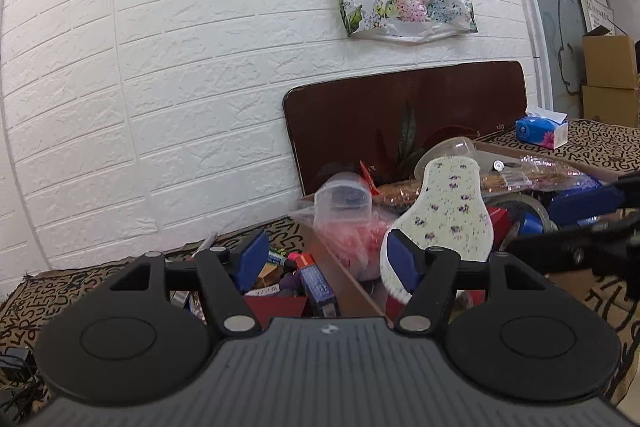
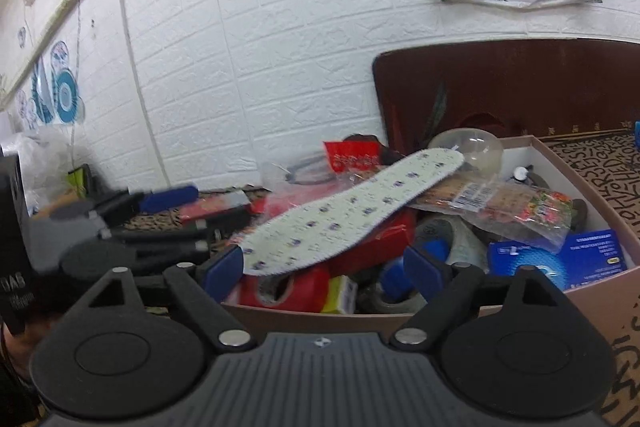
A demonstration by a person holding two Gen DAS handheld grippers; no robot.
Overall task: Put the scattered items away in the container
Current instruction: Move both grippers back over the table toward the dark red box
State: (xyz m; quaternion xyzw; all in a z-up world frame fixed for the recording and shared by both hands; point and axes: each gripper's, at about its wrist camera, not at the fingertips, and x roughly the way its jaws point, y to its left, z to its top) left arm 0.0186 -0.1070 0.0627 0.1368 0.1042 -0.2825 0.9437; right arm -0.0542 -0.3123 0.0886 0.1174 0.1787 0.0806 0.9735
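A white insole with purple flowers (image 2: 352, 211) lies slanted on top of the pile in the cardboard box (image 2: 584, 291); it also shows in the left wrist view (image 1: 444, 215). My right gripper (image 2: 324, 269) is open at the box's near wall, its left pad beside the insole's heel end, not clamped on it. My left gripper (image 1: 328, 259) is open over the box's left wall (image 1: 344, 283), its right pad in front of the insole's lower end. Markers, small boxes and a red box (image 1: 276, 303) lie between its jaws.
The box is heaped with tape rolls (image 2: 288, 287), a blue packet (image 2: 560, 259), plastic bags (image 2: 500, 199) and a clear bowl (image 2: 468, 147). A dark board (image 1: 404, 115) leans on the white brick wall. A tissue pack (image 1: 540, 131) sits on the patterned cloth.
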